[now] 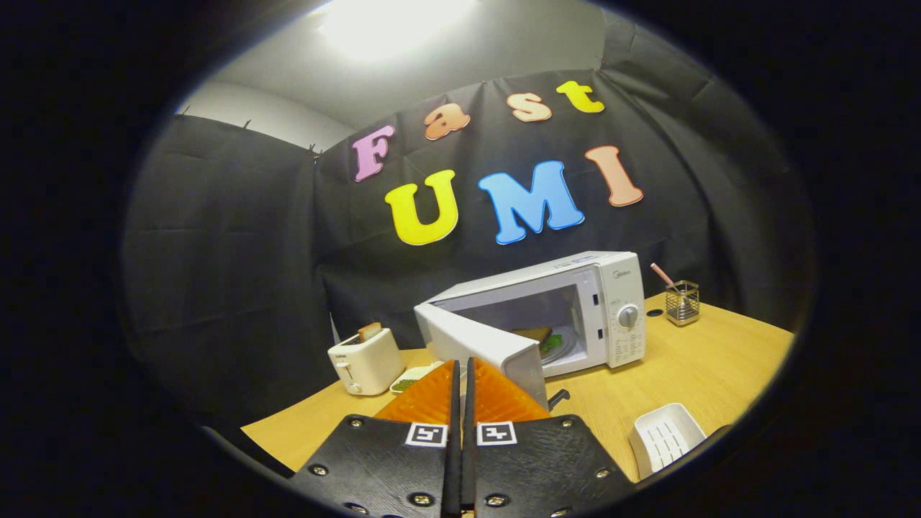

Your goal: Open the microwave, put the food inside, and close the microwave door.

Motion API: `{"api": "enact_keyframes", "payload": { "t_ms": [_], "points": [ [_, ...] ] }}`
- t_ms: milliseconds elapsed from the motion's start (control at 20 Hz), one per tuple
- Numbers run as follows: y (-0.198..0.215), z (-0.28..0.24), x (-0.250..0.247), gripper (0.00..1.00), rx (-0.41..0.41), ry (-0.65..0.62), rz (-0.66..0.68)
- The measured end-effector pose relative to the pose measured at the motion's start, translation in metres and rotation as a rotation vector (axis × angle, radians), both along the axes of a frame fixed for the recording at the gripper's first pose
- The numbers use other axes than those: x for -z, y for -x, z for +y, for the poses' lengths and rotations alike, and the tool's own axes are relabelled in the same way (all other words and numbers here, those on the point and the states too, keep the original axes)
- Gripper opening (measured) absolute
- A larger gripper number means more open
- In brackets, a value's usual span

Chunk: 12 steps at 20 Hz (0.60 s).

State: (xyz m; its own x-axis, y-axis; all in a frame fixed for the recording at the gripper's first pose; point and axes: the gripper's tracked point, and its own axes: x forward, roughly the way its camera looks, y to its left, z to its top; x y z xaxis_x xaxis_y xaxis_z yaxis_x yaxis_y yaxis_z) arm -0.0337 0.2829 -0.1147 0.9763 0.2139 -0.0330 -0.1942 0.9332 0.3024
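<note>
So we've got the food [541,336] sitting on the plate [565,346] inside the microwave [575,302] near the tabletop's back edge, and our gripper [464,374] is pinched closed, empty, tips right by the half-open door [483,344], probably to nudge it closed.

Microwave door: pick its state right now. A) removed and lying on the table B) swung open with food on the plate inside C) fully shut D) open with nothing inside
B: the microwave door stands swung open just beyond the shut gripper, and food lies on the plate inside the microwave.
</note>
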Motion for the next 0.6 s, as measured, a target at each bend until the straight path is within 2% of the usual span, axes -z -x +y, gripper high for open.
{"api": "enact_keyframes", "payload": {
  "t_ms": [150,600],
  "points": [
    [-0.013,-0.023,0.004,0.01,0.055,0.046,-0.014],
    [-0.062,-0.071,0.009,0.01,0.165,0.058,-0.014]
  ]
}}
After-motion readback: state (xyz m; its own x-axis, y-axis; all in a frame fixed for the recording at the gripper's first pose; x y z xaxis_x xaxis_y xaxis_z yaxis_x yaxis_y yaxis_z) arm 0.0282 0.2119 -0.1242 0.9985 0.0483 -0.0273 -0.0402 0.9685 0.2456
